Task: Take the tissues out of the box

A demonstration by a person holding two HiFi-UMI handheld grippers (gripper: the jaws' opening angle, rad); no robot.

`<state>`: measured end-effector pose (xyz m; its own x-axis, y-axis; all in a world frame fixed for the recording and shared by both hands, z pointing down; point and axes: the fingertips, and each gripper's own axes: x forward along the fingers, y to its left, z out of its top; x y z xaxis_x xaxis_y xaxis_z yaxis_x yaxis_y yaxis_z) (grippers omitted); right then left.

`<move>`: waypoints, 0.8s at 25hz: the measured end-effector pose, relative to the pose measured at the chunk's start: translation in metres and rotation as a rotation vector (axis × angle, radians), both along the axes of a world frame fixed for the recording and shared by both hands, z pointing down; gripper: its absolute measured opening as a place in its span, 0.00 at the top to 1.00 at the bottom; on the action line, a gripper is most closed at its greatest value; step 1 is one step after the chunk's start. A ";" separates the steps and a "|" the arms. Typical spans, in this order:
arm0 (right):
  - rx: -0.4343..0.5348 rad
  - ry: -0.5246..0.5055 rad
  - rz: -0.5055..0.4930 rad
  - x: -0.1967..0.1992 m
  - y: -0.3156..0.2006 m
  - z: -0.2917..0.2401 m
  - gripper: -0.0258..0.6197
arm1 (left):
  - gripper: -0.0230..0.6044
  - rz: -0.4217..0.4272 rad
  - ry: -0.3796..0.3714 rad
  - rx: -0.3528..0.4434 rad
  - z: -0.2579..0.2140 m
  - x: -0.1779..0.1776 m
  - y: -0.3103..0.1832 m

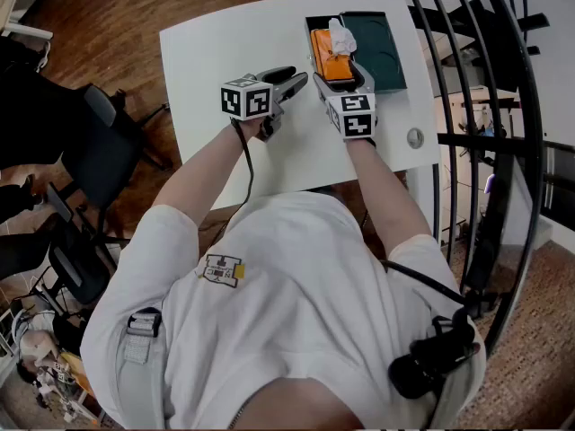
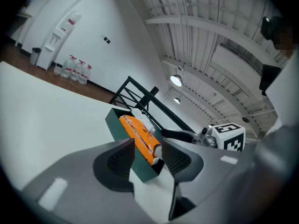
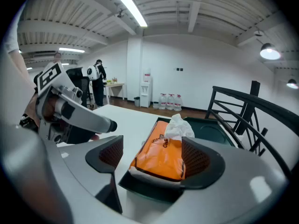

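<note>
A white counter [image 1: 225, 61] carries an open dark green box [image 1: 384, 57] near its far right corner. The right claw [image 3: 152, 146] has its jaws wide apart, straddling the box's near end without pressing on it. The left claw [image 2: 147, 149] is just left of the box, with its jaws apart and nothing between them. An orange tissue pack [image 3: 161, 155] lies in the box's left half. A white tissue [image 3: 179, 126] sticks up from the pack's top.

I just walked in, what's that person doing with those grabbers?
A person at a white table holds a gripper in each hand. The right gripper reaches to the orange tissue pack in the dark green box, jaws open on either side of it, not gripping. A white tissue pokes out. The left gripper hovers empty nearby.
</note>
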<state>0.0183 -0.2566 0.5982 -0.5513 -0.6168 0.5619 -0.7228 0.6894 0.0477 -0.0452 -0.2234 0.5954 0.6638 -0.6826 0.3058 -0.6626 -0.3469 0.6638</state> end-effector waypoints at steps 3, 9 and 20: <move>-0.040 0.070 0.017 -0.004 -0.020 0.013 0.34 | 0.68 -0.007 0.028 -0.008 0.000 -0.005 -0.027; -0.144 0.181 0.111 -0.001 -0.032 0.038 0.34 | 0.63 0.016 0.129 -0.030 0.002 0.005 -0.050; -0.239 0.209 0.144 0.007 -0.036 0.047 0.58 | 0.63 0.062 0.266 -0.069 0.007 0.028 -0.046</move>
